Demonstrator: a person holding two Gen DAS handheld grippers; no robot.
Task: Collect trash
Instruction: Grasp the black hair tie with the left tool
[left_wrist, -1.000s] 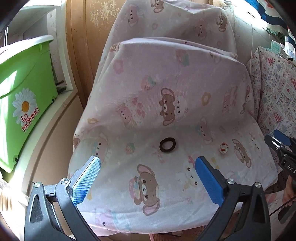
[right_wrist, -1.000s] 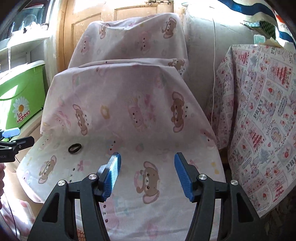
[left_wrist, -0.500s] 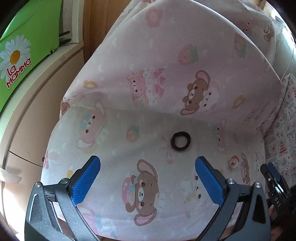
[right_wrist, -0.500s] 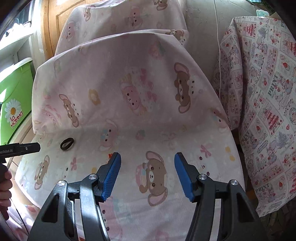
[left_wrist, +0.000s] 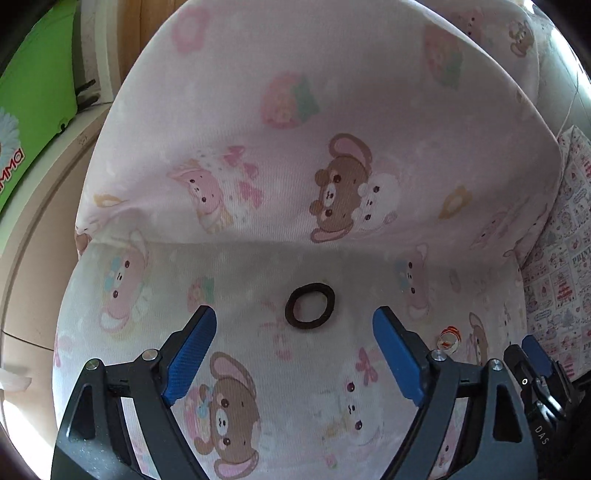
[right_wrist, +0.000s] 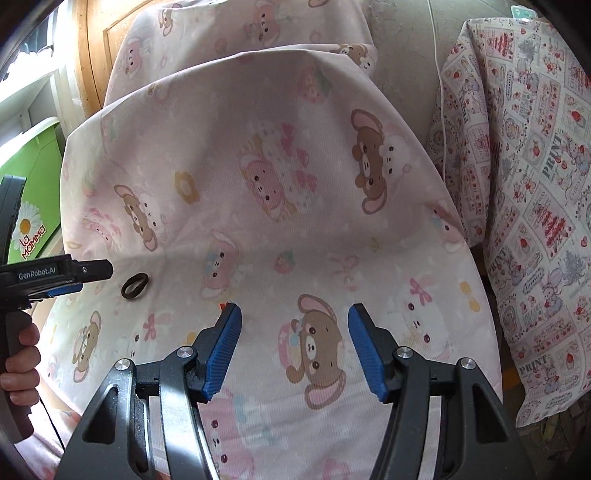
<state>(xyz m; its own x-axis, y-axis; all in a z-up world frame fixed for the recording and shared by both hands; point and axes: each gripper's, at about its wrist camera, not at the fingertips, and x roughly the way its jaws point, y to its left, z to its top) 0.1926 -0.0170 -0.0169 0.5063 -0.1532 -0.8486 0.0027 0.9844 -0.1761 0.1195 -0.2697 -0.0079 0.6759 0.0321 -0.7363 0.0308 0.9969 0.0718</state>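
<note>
A dark hair-tie ring (left_wrist: 310, 305) lies flat on the seat of a chair covered in pink bear-print cloth (left_wrist: 332, 110). My left gripper (left_wrist: 293, 312) points down at it, jaws closing; the ring sits just ahead of the blue fingertips, untouched. A small red-and-white wrapped sweet (left_wrist: 448, 338) rests on the seat to the right of the ring. In the right wrist view the ring (right_wrist: 135, 287) shows at the left, beside the left gripper (right_wrist: 85, 277). My right gripper (right_wrist: 294, 312) hovers open over a bear print, with nothing between its fingers. The sweet (right_wrist: 222, 304) peeks out behind its left fingertip.
A green plastic bin with a daisy logo (left_wrist: 33, 122) stands on a ledge to the left of the chair. A patchwork-print cloth (right_wrist: 535, 221) hangs to the right. A second covered chair back (right_wrist: 240, 33) and a wooden door (right_wrist: 96, 55) are behind. A hand (right_wrist: 18, 354) grips the left gripper's handle.
The left gripper has moved down and closer to the seat, so the ring looks larger and nearer its tips, and its jaws have narrowed. The right gripper sank slightly, then held still.
</note>
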